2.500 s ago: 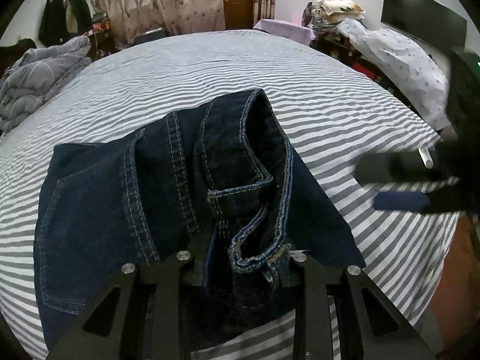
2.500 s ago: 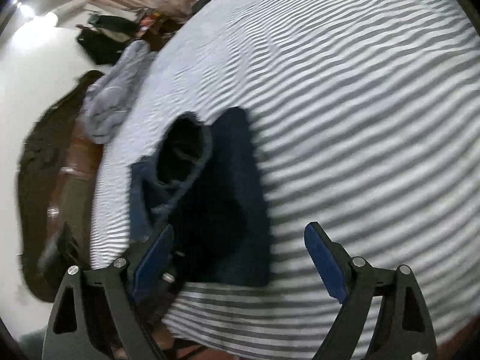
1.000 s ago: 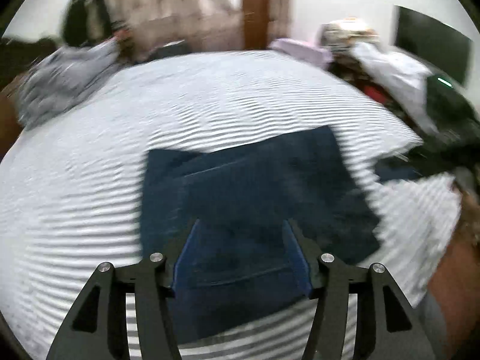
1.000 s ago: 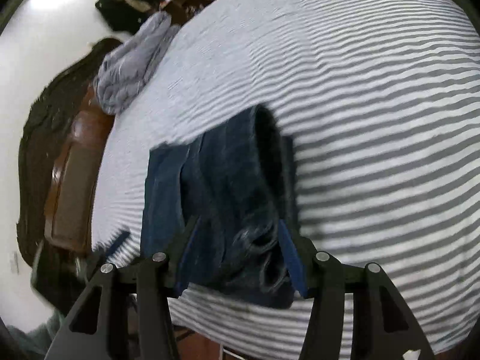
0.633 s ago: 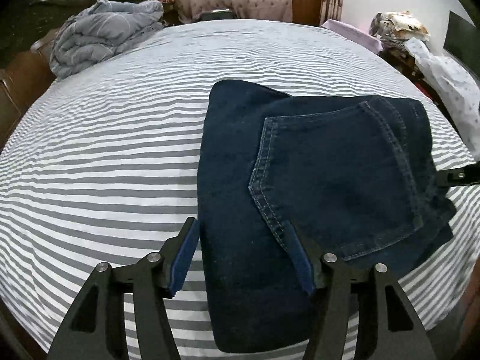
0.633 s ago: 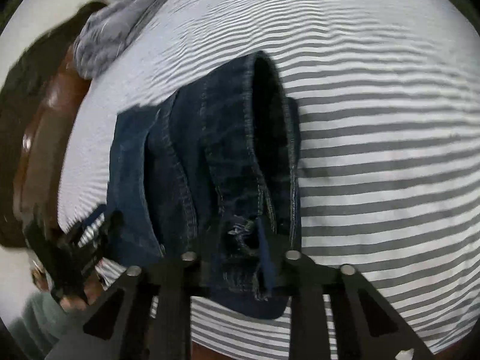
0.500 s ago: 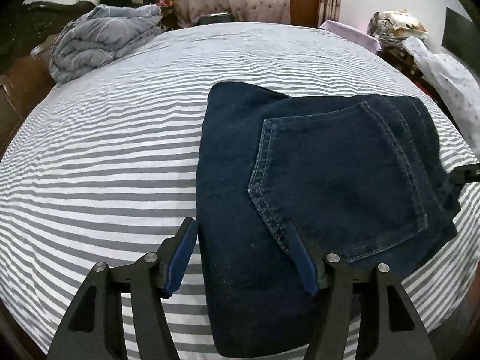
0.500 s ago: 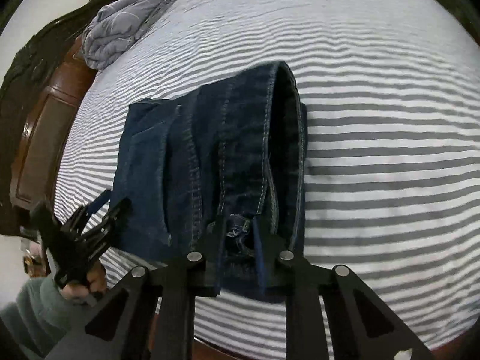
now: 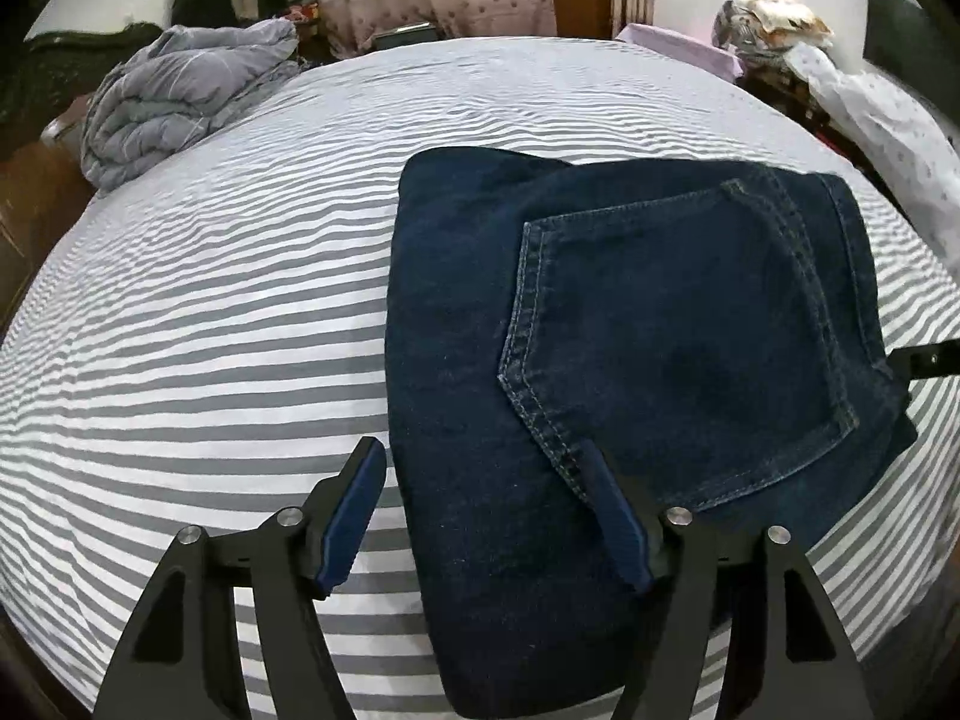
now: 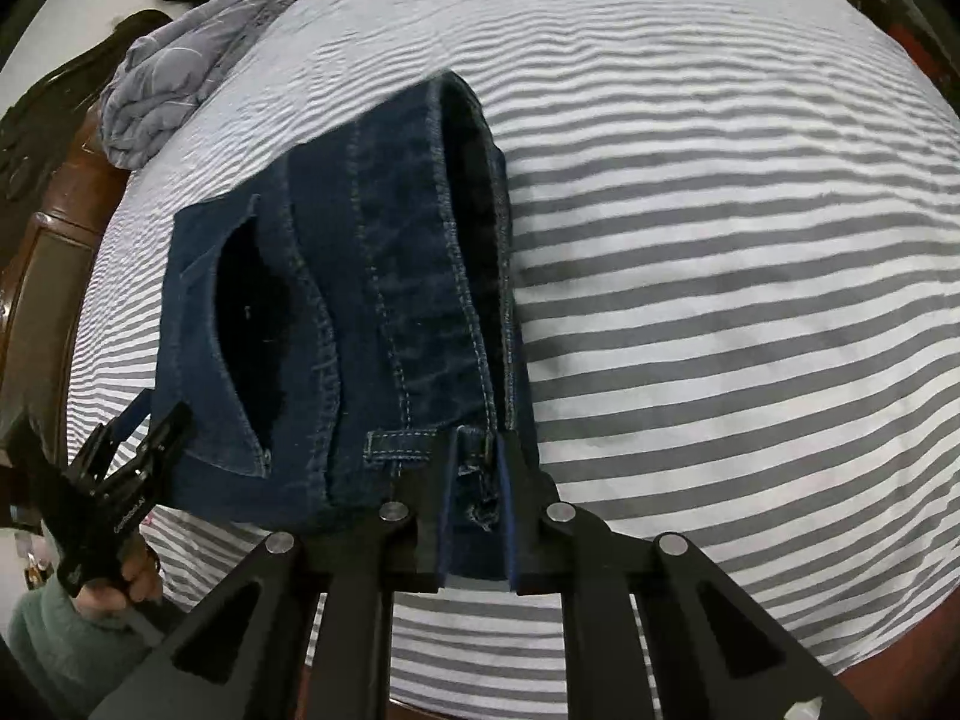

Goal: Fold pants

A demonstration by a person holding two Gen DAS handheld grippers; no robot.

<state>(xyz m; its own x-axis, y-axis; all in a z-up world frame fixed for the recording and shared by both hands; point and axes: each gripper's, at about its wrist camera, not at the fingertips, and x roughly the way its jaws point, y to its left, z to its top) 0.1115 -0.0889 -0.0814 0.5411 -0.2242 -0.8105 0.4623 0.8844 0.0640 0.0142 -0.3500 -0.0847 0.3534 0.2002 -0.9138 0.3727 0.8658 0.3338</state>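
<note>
Lying folded near striped bed [image 9: 210, 312] front edge: dark jeans [image 9: 630, 330]. Right tool [image 10: 474, 450] clamped on waistband; left tool [image 9: 486, 468] spread wide, straddling jeans' left edge.

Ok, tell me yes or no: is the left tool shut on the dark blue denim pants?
No: the left tool is open, its blue-padded fingers spread wide over the folded dark blue denim pants, gripping nothing.
</note>
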